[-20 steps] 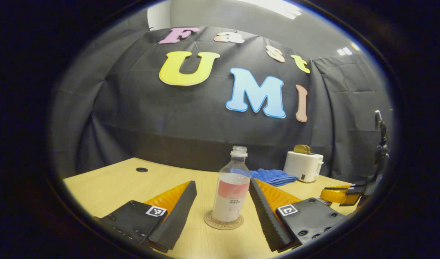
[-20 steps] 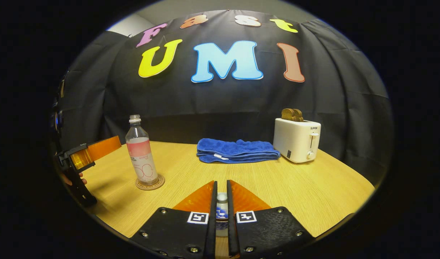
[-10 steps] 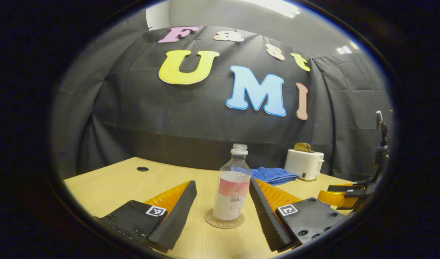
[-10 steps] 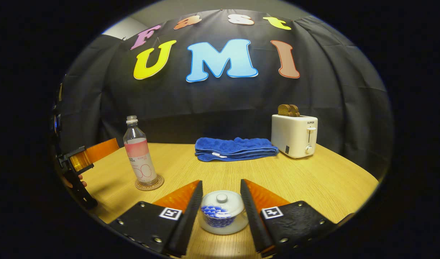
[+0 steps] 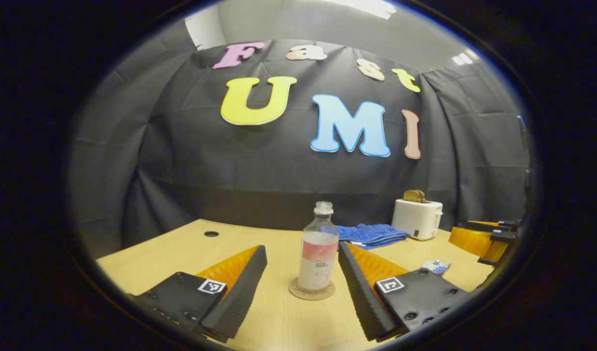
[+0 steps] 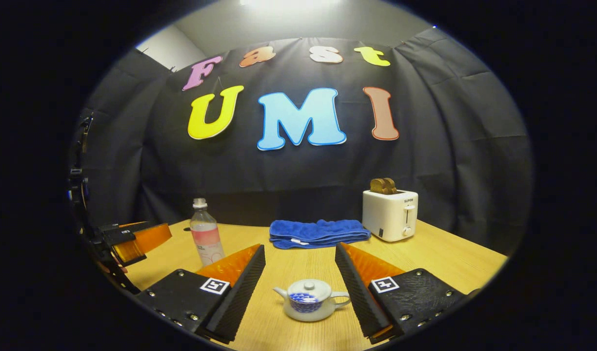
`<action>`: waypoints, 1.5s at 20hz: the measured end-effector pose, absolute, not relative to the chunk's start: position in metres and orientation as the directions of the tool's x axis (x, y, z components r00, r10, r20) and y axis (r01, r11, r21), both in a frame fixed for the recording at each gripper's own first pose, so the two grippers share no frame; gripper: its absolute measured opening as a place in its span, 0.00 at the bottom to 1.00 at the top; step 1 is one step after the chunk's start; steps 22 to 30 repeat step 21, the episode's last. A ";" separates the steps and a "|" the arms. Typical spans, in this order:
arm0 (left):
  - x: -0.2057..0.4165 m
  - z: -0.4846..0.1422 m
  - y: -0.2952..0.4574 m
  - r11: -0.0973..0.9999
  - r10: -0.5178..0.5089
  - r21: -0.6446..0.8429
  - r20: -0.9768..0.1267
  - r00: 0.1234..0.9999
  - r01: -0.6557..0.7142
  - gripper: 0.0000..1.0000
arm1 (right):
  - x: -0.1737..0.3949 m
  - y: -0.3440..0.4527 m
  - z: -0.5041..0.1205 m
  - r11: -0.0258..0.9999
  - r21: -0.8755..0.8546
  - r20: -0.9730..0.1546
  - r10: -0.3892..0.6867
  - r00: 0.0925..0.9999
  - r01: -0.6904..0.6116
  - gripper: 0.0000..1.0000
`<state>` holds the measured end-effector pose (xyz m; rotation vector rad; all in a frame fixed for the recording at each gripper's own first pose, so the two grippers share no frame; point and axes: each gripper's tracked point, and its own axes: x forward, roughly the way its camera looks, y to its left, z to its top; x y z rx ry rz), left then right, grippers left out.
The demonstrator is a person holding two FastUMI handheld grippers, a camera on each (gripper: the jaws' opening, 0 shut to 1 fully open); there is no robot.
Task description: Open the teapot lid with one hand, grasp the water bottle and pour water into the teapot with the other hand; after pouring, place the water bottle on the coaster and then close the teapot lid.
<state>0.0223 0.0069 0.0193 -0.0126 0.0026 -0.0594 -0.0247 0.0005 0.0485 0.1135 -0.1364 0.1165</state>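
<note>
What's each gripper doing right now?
Left gripper: open, empty, water bottle standing between its jaws.
Right gripper: open, empty, teapot between its jaws.

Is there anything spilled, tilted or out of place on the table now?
Nothing stands out. The water bottle stands upright on its coaster, without a cap. The teapot sits upright with its lid on. The table looks dry.
</note>
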 end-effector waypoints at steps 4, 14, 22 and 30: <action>-0.011 0.038 0.001 0.999 -0.050 -0.010 0.013 0.999 0.050 0.99 | -0.051 0.001 0.063 0.986 0.103 0.177 0.108 0.978 -0.127 0.90; -0.072 0.035 -0.008 0.999 -0.038 -0.039 0.009 0.999 0.038 1.00 | -0.100 0.014 0.067 0.977 0.098 0.209 0.164 0.964 -0.187 0.90; -0.069 0.021 -0.009 0.998 -0.033 -0.052 -0.009 0.999 0.033 0.99 | -0.099 0.010 0.062 0.980 0.097 0.201 0.154 0.967 -0.176 0.90; -0.069 0.021 -0.009 0.998 -0.033 -0.052 -0.009 0.999 0.033 0.99 | -0.099 0.010 0.062 0.980 0.097 0.201 0.154 0.967 -0.176 0.90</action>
